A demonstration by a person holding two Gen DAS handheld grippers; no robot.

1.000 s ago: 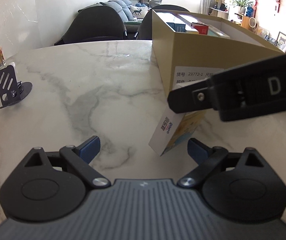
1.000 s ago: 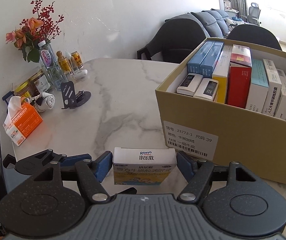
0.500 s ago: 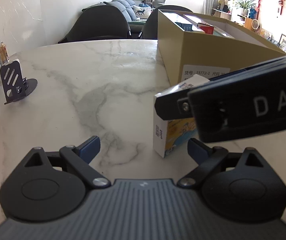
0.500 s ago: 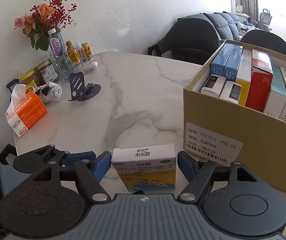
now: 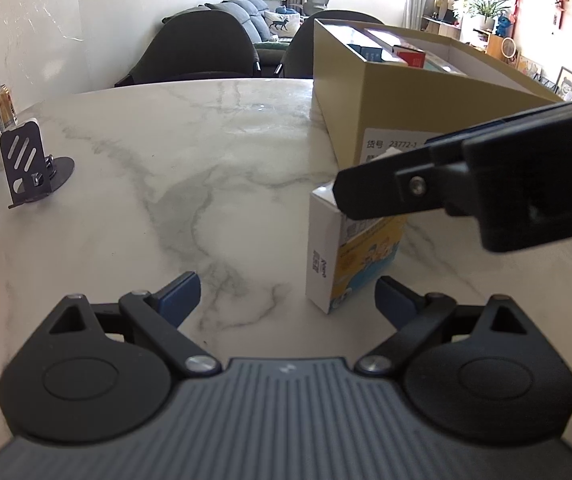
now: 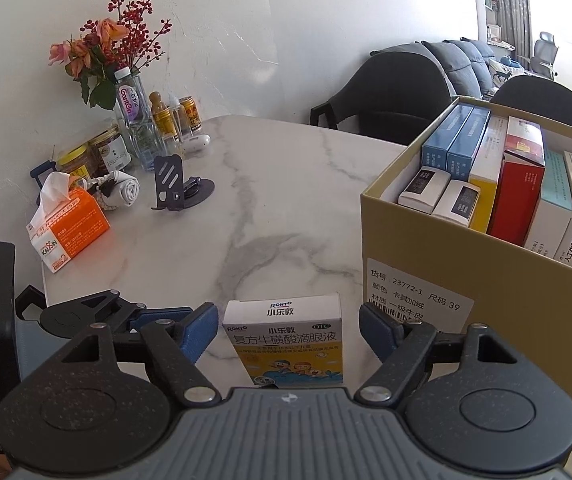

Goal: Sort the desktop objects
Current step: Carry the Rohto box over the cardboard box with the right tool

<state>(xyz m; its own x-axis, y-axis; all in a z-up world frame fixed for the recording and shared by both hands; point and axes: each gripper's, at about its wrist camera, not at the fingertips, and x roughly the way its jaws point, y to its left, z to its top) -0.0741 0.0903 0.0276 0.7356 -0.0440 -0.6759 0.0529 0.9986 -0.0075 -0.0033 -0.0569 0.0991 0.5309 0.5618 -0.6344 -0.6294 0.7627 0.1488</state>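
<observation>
A small white and yellow eye-drop box (image 6: 286, 340) stands upright on the marble table (image 6: 269, 200), just left of the open cardboard box (image 6: 446, 280) filled with upright medicine packs. My right gripper (image 6: 289, 332) straddles the eye-drop box with its jaws opening; a gap shows on each side and neither blue pad touches it. In the left wrist view the same eye-drop box (image 5: 326, 264) stands under one of the right gripper's fingers (image 5: 386, 192), in front of the cardboard box (image 5: 386, 96). My left gripper (image 5: 286, 298) is open over bare marble with nothing between its pads.
A black phone stand (image 6: 173, 184), an orange tissue pack (image 6: 69, 232), jars, small bottles and a vase of flowers (image 6: 137, 128) crowd the table's left side. Dark chairs (image 6: 386, 92) stand behind the table. The phone stand (image 5: 25, 160) is far left in the left wrist view.
The eye-drop box went from tilted in the right gripper to standing upright on the table. The right jaws have widened off its sides. The left gripper stayed put.
</observation>
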